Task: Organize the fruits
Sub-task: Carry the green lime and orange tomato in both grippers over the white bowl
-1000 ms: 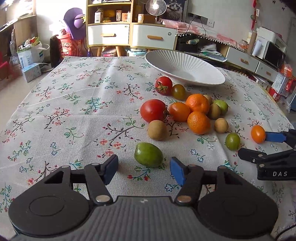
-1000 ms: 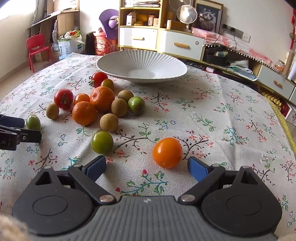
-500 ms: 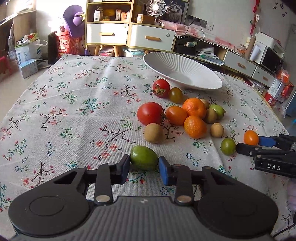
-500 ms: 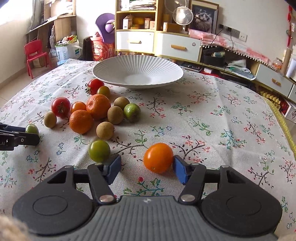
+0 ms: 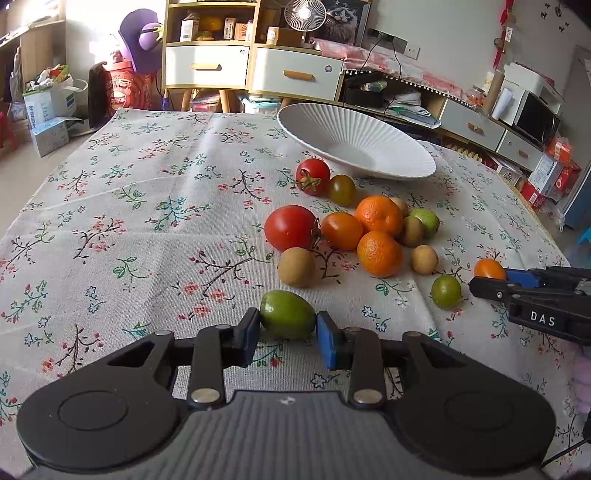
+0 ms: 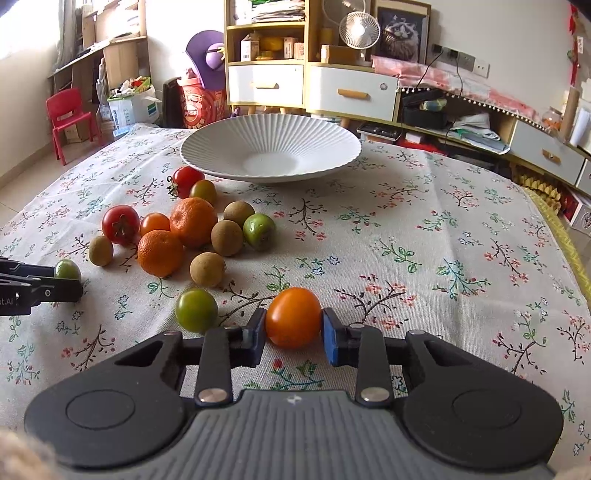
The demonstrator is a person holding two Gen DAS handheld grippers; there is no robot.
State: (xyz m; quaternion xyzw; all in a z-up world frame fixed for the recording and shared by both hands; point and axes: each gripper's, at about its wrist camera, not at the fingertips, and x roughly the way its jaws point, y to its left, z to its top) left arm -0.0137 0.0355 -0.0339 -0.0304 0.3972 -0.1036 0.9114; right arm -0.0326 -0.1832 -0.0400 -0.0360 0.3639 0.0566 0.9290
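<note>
My left gripper [image 5: 287, 332] is shut on a green oval fruit [image 5: 288, 319] low over the floral tablecloth. My right gripper [image 6: 293, 334] is shut on an orange tomato [image 6: 293, 317]. In the left wrist view the right gripper [image 5: 491, 282] shows at the right with the orange tomato [image 5: 489, 268]. In the right wrist view the left gripper [image 6: 62, 282] shows at the left with the green fruit [image 6: 67, 269]. A white ribbed bowl [image 5: 354, 142] [image 6: 269, 149] stands empty at the far side. A cluster of tomatoes, oranges and brown fruits [image 5: 369, 229] [image 6: 184, 229] lies before it.
A small green tomato [image 6: 195, 310] [image 5: 446, 291] lies just left of my right gripper. Beyond the table's far edge stand a drawer cabinet [image 6: 310, 88], a fan [image 6: 359, 29] and a low cluttered shelf [image 5: 480, 122]. A red chair [image 6: 70, 118] is at the far left.
Both grippers closed from open onto their fruits: the left on the green fruit, the right on the orange tomato. Both also moved slightly forward.
</note>
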